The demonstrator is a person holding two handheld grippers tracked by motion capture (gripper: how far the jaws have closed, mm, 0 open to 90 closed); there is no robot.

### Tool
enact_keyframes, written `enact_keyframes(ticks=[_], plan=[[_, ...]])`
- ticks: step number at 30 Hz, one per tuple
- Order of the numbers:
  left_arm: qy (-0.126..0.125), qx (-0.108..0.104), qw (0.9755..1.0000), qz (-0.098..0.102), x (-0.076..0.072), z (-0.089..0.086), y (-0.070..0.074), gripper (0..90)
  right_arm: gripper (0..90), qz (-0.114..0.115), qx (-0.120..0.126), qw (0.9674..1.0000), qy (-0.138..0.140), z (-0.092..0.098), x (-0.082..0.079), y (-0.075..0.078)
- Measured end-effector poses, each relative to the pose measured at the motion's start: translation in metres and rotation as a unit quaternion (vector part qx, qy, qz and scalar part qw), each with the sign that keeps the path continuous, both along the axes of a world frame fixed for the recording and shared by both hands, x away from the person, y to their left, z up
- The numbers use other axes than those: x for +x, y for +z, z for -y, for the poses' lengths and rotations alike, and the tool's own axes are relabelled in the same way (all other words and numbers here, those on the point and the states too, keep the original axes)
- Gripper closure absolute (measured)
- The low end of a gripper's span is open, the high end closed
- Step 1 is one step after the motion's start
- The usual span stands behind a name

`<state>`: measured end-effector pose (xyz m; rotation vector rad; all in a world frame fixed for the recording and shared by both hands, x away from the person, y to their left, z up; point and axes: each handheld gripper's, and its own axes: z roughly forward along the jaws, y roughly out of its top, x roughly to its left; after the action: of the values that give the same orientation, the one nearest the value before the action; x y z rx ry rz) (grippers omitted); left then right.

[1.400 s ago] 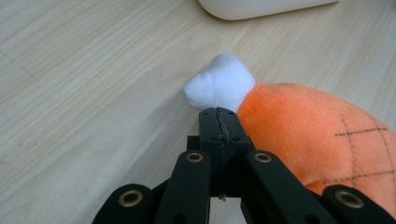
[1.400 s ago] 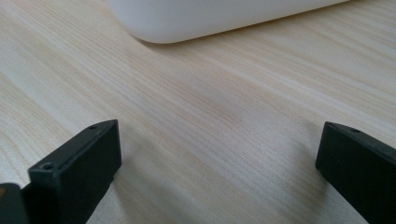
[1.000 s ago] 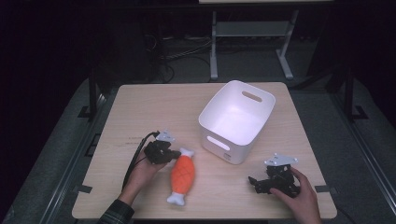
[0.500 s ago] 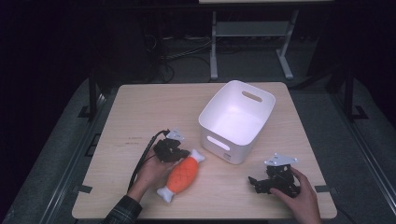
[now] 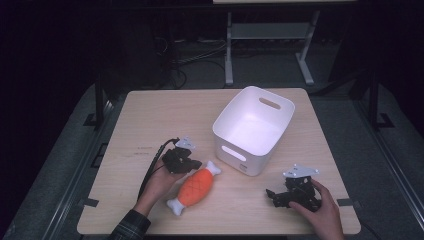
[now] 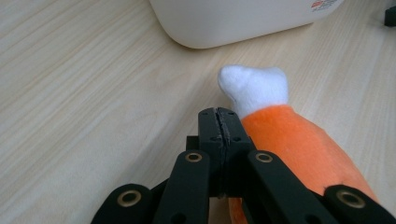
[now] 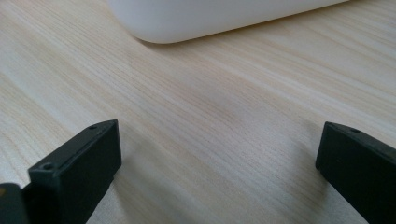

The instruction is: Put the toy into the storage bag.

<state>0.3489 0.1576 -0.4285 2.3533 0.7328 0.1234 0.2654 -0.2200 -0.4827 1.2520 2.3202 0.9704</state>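
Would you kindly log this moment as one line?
left hand-held gripper: shut, beside plush toy | right hand-held gripper: open, empty | white bin: empty

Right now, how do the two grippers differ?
The left gripper has its jaws shut with nothing between them, while the right gripper has its jaws wide open. The left one lies against the orange toy; the right one has only bare table before it. Both are hand-held, low over the table, near the white bin.

plush toy point(image 5: 196, 188) swung diagonal, left tool point(image 5: 186, 163) nudged up, seemingly
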Motion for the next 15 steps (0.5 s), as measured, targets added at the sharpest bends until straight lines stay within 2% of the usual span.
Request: enact_keyframes(ticks=[5, 9, 11, 14, 15], plan=[[0.005, -0.003, 1.0, -0.001, -0.004, -0.006, 0.005, 86.3, 0.0, 0.0, 0.0, 1.0, 0.0, 0.0, 0.0, 0.0], [0.018, -0.013, 0.9998, -0.001, -0.008, -0.015, 0.014, 79.7, 0.0, 0.0, 0.0, 1.0, 0.0, 0.0, 0.0, 0.0], [0.025, -0.018, 0.9995, -0.004, -0.009, -0.02, 0.02, 74.3, 0.0, 0.0, 0.0, 1.0, 0.0, 0.0, 0.0, 0.0], [0.033, -0.023, 0.9991, -0.012, -0.012, -0.024, 0.026, 60.3, 0.0, 0.0, 0.001, 1.0, 0.0, 0.0, 0.0, 0.0], [0.036, -0.022, 0.999, -0.012, -0.013, -0.026, 0.028, 60.3, 0.0, 0.0, 0.0, 1.0, 0.0, 0.0, 0.0, 0.0]])
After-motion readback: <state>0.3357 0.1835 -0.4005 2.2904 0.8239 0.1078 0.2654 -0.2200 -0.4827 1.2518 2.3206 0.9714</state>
